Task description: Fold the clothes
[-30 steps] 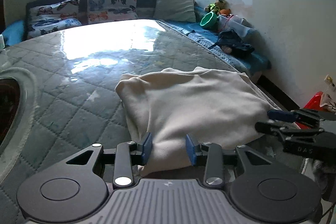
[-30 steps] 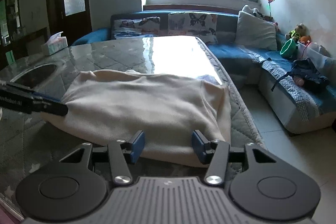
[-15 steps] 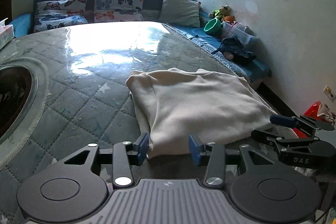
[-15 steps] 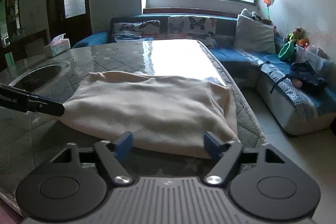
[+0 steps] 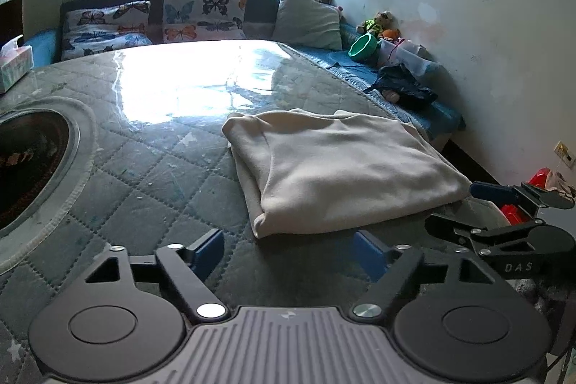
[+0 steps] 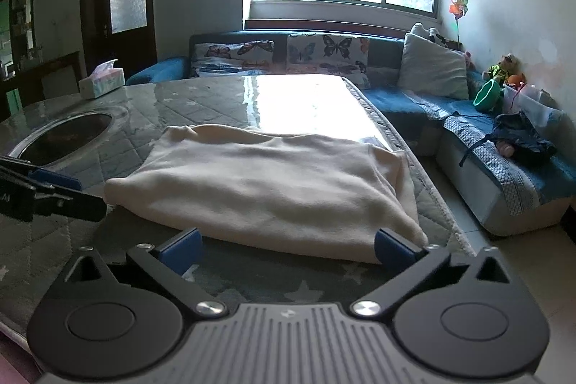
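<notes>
A cream garment [image 5: 338,164] lies folded into a thick rectangle on the quilted table [image 5: 144,175], near its right edge. My left gripper [image 5: 288,254] stands open just short of the garment's near left corner, with nothing between its blue pads. In the right wrist view the same cream garment [image 6: 266,182] fills the middle, and my right gripper [image 6: 288,249] is open at its near edge, holding nothing. The right gripper also appears in the left wrist view [image 5: 504,215], and the left gripper pokes in at the right wrist view's left edge [image 6: 54,193].
A round dark inset [image 5: 25,161] sits in the table at the left. A tissue box [image 6: 102,83] stands at the far left corner. A blue sofa [image 6: 468,139] with cushions, toys and dark clothes runs along the wall beyond the table's right edge.
Both grippers let go of the garment's near edge, opened wide and drew back towards me. The garment now lies flat on the table.
</notes>
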{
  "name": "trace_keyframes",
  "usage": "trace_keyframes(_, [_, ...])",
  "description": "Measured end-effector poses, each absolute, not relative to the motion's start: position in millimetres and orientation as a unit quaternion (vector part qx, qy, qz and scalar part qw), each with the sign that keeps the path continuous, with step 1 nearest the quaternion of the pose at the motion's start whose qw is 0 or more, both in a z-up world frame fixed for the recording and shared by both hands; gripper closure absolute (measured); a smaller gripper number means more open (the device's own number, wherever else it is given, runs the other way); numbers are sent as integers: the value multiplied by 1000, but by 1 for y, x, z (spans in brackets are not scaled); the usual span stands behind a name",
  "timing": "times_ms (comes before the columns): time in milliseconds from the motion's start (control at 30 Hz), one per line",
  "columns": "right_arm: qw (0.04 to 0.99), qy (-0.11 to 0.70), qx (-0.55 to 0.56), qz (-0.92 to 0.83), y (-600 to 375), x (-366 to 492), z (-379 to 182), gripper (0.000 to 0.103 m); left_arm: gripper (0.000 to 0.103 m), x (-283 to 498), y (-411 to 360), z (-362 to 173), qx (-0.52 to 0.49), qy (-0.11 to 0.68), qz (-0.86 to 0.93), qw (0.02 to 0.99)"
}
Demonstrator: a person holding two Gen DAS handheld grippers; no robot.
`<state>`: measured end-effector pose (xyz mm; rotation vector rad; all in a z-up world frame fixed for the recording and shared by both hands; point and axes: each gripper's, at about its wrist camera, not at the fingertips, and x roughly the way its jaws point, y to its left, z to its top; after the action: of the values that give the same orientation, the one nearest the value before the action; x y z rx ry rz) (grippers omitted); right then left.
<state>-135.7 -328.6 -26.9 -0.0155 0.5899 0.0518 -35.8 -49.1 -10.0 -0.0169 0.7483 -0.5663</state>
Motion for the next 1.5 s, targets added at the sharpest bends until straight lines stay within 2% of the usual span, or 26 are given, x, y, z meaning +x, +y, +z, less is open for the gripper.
trace_keyframes(267, [959,283,4,26,-323,-144,-27,0,0,-50,-45,-5,-8,337,-284,897])
trace_keyframes(1500, [966,256,24,33,-298,-187,-17,0,0,-88,-36,-7,3,323,-270,907])
